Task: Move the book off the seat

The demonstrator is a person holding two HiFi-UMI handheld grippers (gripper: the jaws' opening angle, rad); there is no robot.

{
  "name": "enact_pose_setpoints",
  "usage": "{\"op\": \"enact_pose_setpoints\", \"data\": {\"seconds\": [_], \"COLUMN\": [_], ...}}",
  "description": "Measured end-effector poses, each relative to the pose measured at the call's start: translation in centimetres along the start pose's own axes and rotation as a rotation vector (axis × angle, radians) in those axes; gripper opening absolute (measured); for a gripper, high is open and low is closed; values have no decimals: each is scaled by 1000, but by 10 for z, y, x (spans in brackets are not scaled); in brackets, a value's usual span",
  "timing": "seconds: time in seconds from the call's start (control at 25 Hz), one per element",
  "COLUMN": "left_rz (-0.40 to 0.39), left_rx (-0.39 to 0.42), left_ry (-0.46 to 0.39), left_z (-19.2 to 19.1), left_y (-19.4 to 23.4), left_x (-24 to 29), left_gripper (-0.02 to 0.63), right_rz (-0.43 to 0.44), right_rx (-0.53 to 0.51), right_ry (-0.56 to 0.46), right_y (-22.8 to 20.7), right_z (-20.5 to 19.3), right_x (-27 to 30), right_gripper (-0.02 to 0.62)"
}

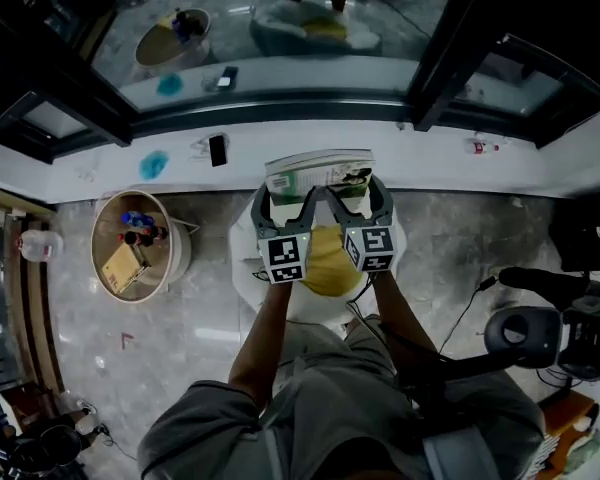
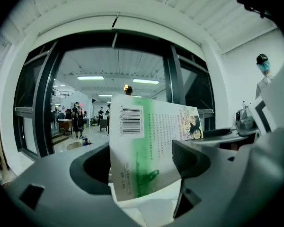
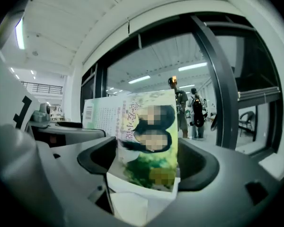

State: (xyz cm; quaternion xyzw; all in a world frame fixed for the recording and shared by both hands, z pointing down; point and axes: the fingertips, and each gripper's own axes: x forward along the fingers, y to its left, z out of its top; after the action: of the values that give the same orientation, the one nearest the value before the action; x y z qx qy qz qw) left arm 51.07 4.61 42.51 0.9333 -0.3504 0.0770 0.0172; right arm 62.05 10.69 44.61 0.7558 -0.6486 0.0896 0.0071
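Observation:
The book [image 1: 318,172] has a white and green cover and is lifted above the seat [image 1: 329,268], a round white stool with a yellow cushion. It hangs in front of the white window ledge [image 1: 430,153]. My left gripper [image 1: 283,208] clasps its left part; in the left gripper view the barcode side of the book [image 2: 142,145] fills the gap of the left gripper [image 2: 142,174]. My right gripper [image 1: 362,204] clasps its right part; in the right gripper view the picture cover of the book [image 3: 149,145] stands between the jaws of the right gripper [image 3: 146,171].
A round bin [image 1: 135,245] with boxes and small items stands left of the seat. A black phone [image 1: 217,150] and a blue object [image 1: 153,164] lie on the ledge. Black equipment [image 1: 545,328] and a cable [image 1: 460,318] sit at the right. A bottle [image 1: 40,245] is at far left.

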Motion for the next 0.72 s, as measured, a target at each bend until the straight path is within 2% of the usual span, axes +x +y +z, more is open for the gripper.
{"op": "enact_pose_setpoints", "data": {"seconds": [0.12,0.24,0.4,0.72], "left_rz": [13,18,-1,15], "left_rx": [1,-5,37,53], "left_ry": [-82,-95,-158,-176], "left_z": [62,87,120,119], "left_y": [-9,-22,-45,-63], "left_x": [-21,-55,-75,-95], "left_gripper": [397,397,397,397], "right_rz": [-2,-3,-36,-20], "right_rx": [-46,-56,-20,-25], "right_ry": [-76,-99,-147,-168], "right_y": [3,14,10,8], "right_z": [64,95,116,108], "right_x": [-20,-57,-90,-115], "right_gripper": [388,388,388,388]}}
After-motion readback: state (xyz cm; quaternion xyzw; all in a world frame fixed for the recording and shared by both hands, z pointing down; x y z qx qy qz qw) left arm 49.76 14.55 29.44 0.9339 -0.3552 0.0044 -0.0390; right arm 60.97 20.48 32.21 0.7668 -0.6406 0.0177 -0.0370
